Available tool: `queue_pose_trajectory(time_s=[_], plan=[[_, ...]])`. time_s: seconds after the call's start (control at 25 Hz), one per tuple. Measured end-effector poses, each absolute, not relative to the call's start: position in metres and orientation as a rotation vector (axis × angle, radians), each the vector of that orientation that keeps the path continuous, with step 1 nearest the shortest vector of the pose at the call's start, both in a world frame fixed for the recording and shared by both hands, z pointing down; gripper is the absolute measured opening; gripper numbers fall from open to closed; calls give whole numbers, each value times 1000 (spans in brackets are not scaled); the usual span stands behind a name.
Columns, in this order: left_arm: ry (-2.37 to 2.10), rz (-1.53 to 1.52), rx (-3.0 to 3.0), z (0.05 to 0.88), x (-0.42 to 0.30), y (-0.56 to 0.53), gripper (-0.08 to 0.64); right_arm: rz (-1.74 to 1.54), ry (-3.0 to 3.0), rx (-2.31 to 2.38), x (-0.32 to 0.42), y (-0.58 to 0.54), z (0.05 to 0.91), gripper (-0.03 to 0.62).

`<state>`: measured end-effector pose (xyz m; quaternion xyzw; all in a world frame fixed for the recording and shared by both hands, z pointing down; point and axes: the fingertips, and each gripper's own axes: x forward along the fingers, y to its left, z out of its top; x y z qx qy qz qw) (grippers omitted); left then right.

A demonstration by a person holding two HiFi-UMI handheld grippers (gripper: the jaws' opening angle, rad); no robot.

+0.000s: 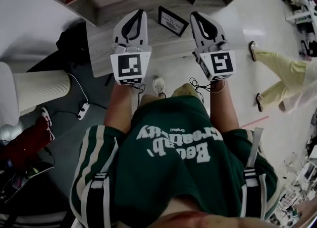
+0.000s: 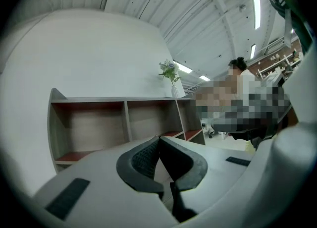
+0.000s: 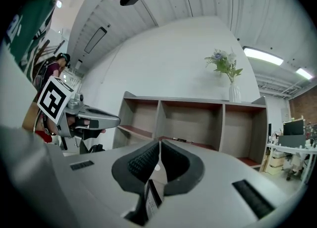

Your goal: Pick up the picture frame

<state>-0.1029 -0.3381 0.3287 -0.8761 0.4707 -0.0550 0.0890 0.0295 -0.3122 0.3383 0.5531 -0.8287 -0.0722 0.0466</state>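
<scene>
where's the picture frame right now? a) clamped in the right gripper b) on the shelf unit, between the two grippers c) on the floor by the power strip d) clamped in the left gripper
b: in the head view the picture frame sits on the grey shelf unit, between the left gripper and the right gripper, and neither gripper touches it.

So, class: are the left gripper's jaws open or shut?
Shut: the left gripper shows its jaws' tips touching in its own view, nothing between them.

Head camera looks steeply down — both gripper cameras face the shelf [image 3: 190, 123].
</scene>
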Motion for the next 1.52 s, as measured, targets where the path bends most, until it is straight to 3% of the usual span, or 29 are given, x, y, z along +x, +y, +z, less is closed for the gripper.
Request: queue_pose_trajectory(time_s=[0.96,1.04,1.12,1.52], plan=[[1351,-183,-2676,368,-69,-376,18,-170,-2570,1586,47,-350,377,37],[1357,-197,-2676,371,-67,-377,18,-145,-2582,1557,48,-352,387,71],[1364,-206,-2675,372,-65,-377,18,-116,-2591,1519,48,-353,398,175],[1419,-239,-2678,391,-60,-383,18,105,-2542,1381,55,-361,488,233]])
